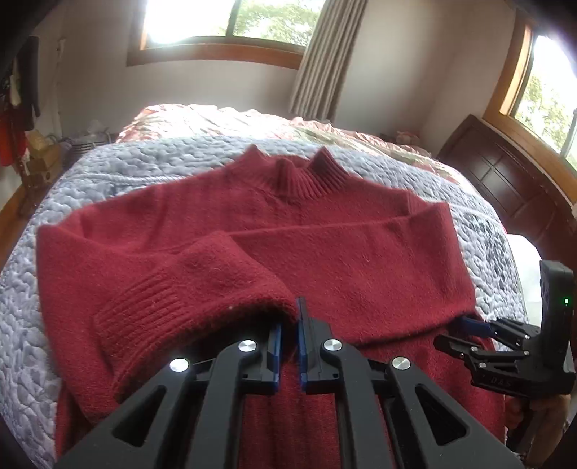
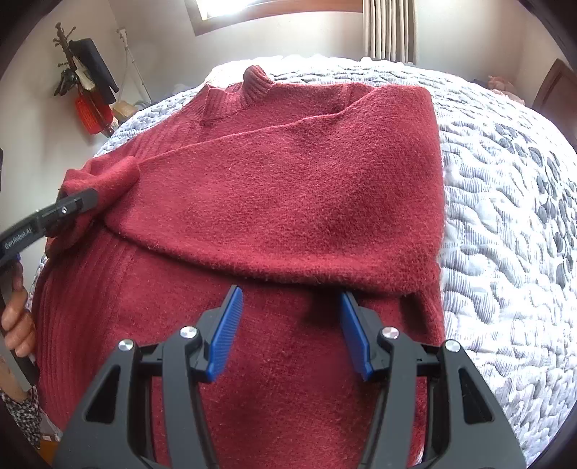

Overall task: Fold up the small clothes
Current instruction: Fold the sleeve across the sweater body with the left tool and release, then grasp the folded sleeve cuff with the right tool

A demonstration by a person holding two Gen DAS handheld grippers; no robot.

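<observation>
A red sweater (image 1: 324, 252) lies spread on a grey quilt (image 1: 119, 169) that covers the bed, and it fills the middle of both pictures. Its ribbed collar (image 1: 299, 176) points to the top of the frame. One sleeve (image 1: 360, 231) is folded across the body from the right side of the left wrist view, and its ribbed cuff (image 1: 144, 306) hangs at the lower left of that view.

The left gripper (image 1: 287, 324) is at the bottom centre of its own view. Its blue pads (image 1: 301, 335) stand almost together, with only a narrow gap, and the edge of the cuff goes in between them, so it seems to pinch the cuff. In the right wrist view the same gripper (image 2: 77, 204) comes in from the left edge with red cloth bunched at its tip, and a hand (image 2: 16, 321) holds its handle at the lower left.

The right gripper (image 2: 290, 317) is at the bottom centre of its view. Its pads (image 2: 227, 332) are wide apart and hold nothing; they stand just below the lower edge of the folded sleeve, over the body of the sweater. In the left wrist view this gripper (image 1: 465, 324) is at the right edge, low by the cloth.

A curtain (image 1: 324, 54) hangs by a window (image 1: 223, 25) at the top.
</observation>
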